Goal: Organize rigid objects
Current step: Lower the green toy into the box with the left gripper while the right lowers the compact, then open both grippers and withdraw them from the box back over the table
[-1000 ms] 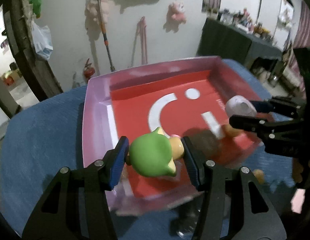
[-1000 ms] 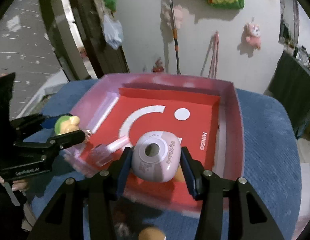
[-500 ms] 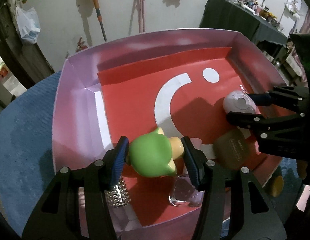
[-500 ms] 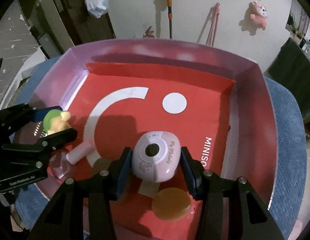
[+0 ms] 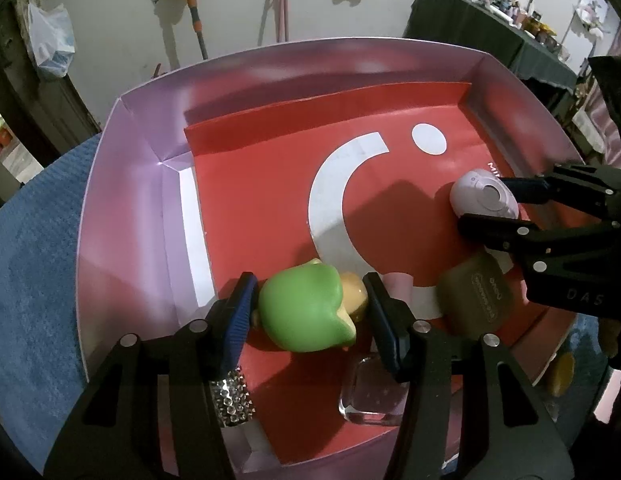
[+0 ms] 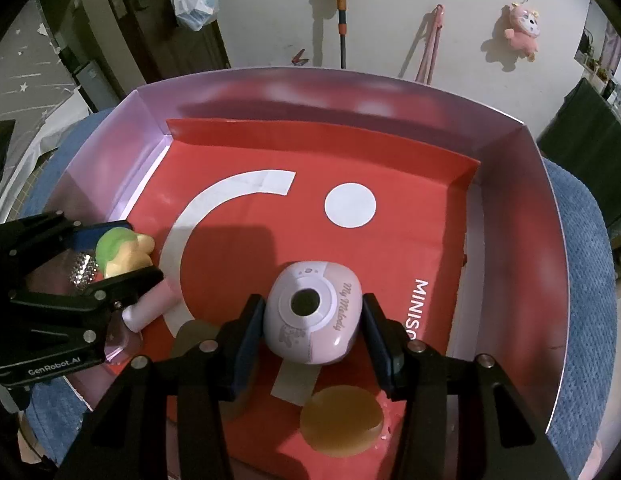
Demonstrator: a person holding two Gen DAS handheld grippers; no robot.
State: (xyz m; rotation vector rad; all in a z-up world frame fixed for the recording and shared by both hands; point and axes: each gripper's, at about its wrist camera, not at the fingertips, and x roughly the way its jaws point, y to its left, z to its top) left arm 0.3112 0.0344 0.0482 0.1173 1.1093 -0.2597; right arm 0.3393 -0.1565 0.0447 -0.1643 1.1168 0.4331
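Both grippers hang inside the pink-walled box (image 6: 522, 184) with its red MINISO liner, each carrying something. The left gripper (image 5: 308, 306) is clamped on a green-hooded toy figure (image 5: 302, 312), held low over the near left part of the liner, just above a rhinestone-studded piece (image 5: 232, 400) and a clear square bottle (image 5: 370, 396). The right gripper (image 6: 312, 330) squeezes a lilac My Melody gadget (image 6: 312, 316) with a round dark lens, over the near middle of the box, between an olive-brown case (image 5: 474, 300) and an amber disc (image 6: 342, 420). A pale pink tube (image 6: 148, 308) lies by the left gripper. This looks like the placing step: both pieces are over the box but not set down. Next, each should be lowered onto bare red liner, clear of its neighbours, before the jaws open; the crowded near edge leaves little room.
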